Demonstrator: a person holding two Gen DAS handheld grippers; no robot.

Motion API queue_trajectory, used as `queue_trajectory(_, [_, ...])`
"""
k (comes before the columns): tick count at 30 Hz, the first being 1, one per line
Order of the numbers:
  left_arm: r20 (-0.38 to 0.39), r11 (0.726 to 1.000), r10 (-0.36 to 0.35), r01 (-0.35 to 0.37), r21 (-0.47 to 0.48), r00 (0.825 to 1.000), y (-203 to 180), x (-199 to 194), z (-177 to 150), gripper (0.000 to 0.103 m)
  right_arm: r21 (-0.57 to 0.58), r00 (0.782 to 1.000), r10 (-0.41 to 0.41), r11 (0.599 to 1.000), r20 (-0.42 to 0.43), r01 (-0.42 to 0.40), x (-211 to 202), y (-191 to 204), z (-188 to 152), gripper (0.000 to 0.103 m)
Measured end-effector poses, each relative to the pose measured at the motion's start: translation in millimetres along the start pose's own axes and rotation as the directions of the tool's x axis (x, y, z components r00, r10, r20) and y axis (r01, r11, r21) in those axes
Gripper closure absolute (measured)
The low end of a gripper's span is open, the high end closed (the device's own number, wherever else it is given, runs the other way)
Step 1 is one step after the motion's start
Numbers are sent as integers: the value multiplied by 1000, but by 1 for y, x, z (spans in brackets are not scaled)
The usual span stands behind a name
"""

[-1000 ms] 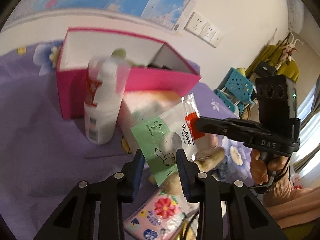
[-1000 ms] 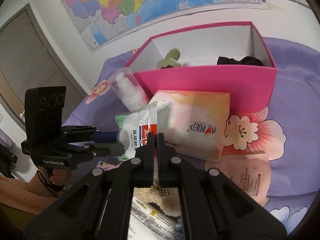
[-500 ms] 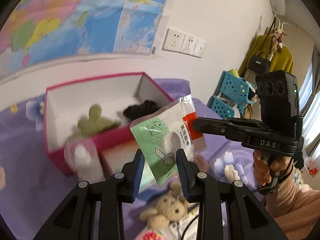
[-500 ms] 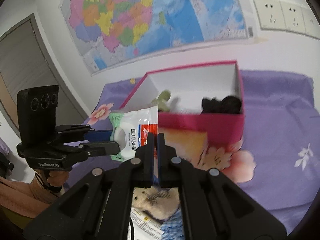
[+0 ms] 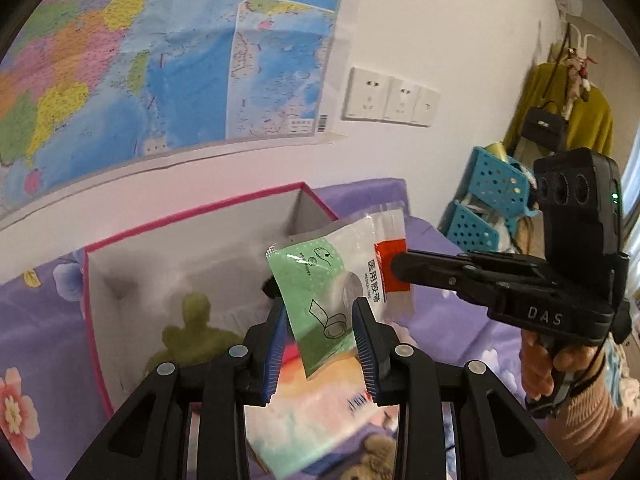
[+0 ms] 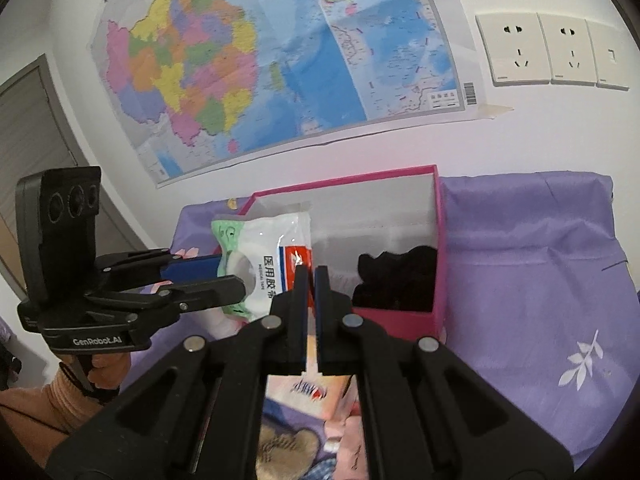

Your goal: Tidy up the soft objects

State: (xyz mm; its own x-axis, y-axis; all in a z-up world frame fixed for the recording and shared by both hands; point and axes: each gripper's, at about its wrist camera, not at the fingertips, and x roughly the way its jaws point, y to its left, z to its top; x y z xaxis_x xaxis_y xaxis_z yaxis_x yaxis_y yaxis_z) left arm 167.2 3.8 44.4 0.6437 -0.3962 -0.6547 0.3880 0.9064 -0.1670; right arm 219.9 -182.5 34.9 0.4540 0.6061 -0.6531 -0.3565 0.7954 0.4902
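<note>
My left claw pinches the lower, green part of the medical tape packet, while my right claw is pressed together on its red-striped top edge, so the packet hangs between both. Behind it the pink box sits on the purple flowered cloth, holding a green plush toy and a black cloth bundle, below the wall map.

A coloured wall map hangs at eleven o'clock, white wall sockets at two o'clock. A yellow coat and blue perforated baskets sit at three o'clock.
</note>
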Motion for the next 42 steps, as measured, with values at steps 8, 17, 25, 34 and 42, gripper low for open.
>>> queue_trajectory(8, [-44,998,52,-53,-20,998,8,30,12,70,37,999,-36,999,-28,37,27,-20,12,99])
queue_trajectory(17, [-117,995,75,-83,-61,990,21,61,10,70,51,991,-114,992,-75,118,56,-34,11,92])
queue_trajectory(25, [-103,991,121,-127,-52,987,21,53,4,64,45,982,-181,982,-61,184,45,-30,6,69])
queue_trajectory(34, [0,996,81,-81,-28,997,10,9,-10,62,13,995,-104,994,-9,104,0,-8,-10,54])
queue_trajectory(42, [95,1000,19,-19,1,995,-3,-45,-37,54,-19,1000,2,1000,16,-2,-38,16,-29,50])
